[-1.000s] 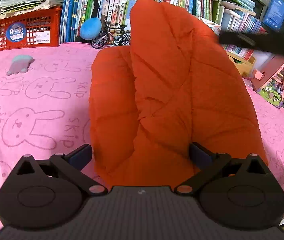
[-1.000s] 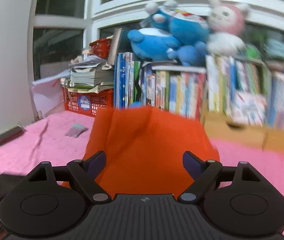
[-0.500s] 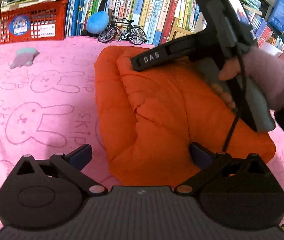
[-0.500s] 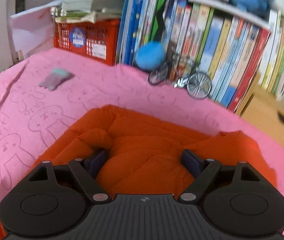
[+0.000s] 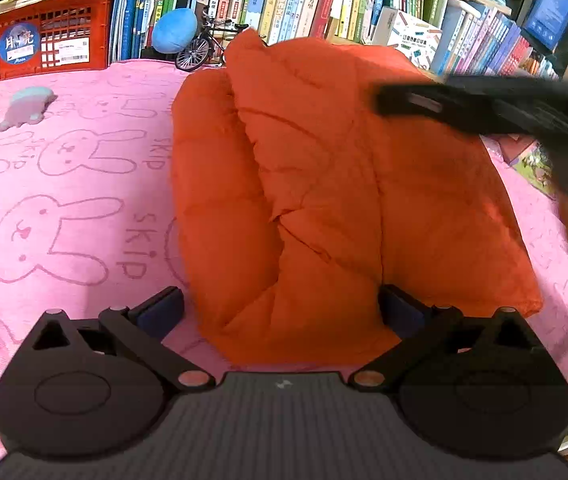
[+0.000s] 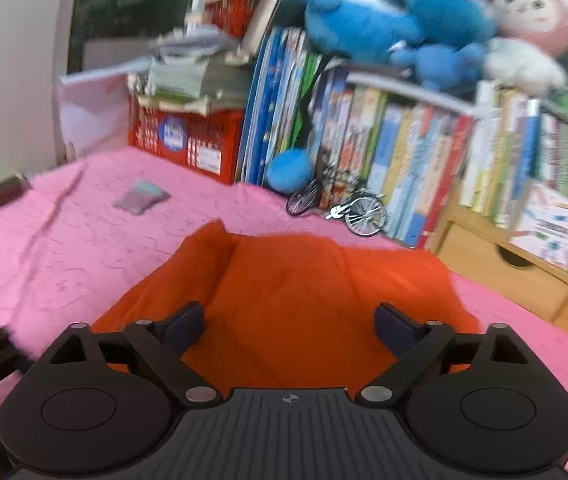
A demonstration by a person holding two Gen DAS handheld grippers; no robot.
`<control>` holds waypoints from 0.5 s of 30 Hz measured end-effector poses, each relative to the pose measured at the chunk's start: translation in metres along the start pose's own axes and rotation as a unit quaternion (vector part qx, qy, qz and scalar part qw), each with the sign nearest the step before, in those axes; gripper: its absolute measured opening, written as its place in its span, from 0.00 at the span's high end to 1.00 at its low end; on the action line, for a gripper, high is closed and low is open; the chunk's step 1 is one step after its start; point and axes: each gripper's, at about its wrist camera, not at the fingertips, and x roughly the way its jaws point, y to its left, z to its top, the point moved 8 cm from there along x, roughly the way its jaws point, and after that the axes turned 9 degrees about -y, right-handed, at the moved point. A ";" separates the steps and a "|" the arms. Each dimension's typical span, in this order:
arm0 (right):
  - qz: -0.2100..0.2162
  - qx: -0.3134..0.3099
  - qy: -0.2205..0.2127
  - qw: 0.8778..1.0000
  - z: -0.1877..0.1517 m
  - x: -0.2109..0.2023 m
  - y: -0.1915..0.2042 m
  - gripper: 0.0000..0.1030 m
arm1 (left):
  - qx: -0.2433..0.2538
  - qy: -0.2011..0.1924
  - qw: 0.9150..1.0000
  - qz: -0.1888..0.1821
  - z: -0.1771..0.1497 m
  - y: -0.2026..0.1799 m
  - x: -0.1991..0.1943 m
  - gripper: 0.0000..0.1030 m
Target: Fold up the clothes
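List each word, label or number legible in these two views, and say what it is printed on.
"SKIP": printed several times beside the rabbit drawings on the pink cloth.
"Moon": small word at the foot of the round blue sticker on the red crate; its larger characters are too unclear to quote.
White barcode label on that crate: too small.
Book spines and blue box: too small.
Right wrist view: all blurred.

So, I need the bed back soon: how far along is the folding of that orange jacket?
Partly done. The orange jacket is already doubled into a thick bundle on the pink blanket. In hand: nothing is gripped. The left gripper is open at the near edge, and the right gripper has jaws opening over the cloth. Left: the bundle looks loose and puffy, so probably another fold.
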 end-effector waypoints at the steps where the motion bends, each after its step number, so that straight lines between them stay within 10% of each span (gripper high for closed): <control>1: -0.001 0.006 -0.004 1.000 -0.006 -0.015 -0.004 0.05 | 0.000 -0.002 1.000 0.000 0.000 -0.001 0.000 0.00; 15: -0.032 0.136 0.021 0.990 -0.105 -0.097 -0.022 0.04 | -0.024 -0.016 0.999 -0.015 0.005 -0.001 0.000 0.00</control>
